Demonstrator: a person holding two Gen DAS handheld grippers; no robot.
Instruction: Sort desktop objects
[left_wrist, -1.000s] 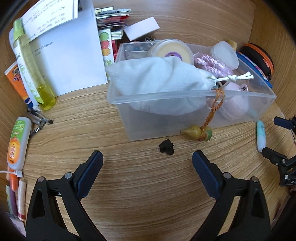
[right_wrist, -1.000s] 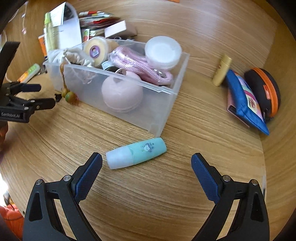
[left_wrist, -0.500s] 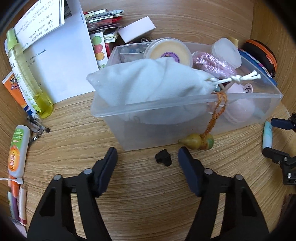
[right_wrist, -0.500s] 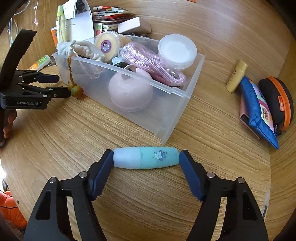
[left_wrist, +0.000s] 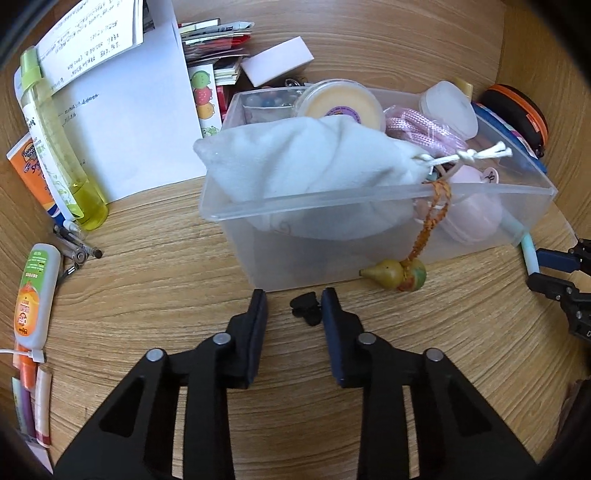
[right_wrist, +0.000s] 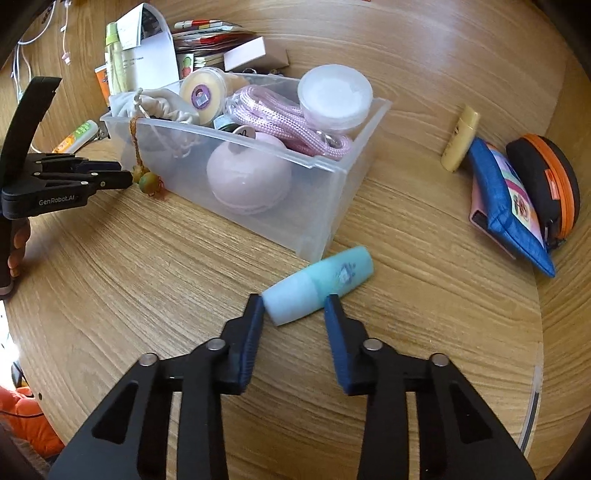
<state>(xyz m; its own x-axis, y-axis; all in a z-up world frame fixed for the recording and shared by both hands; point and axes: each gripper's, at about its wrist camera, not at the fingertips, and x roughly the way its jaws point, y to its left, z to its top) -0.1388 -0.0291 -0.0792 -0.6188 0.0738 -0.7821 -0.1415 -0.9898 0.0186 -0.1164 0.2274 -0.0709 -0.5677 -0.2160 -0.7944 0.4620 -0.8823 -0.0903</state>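
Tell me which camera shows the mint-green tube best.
The right wrist view. There the mint-green tube lies in full on the wooden desk, pale cap end between the right gripper fingers, next to the clear bin. The left wrist view shows only a thin sliver of it past the bin's corner.

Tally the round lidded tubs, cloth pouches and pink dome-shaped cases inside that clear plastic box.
Round lidded tubs: 2, the yellow-topped tub and the white-lidded tub
Cloth pouches: 1, the white drawstring pouch
Dome-shaped cases: 1, the pink dome-shaped case
Total: 4
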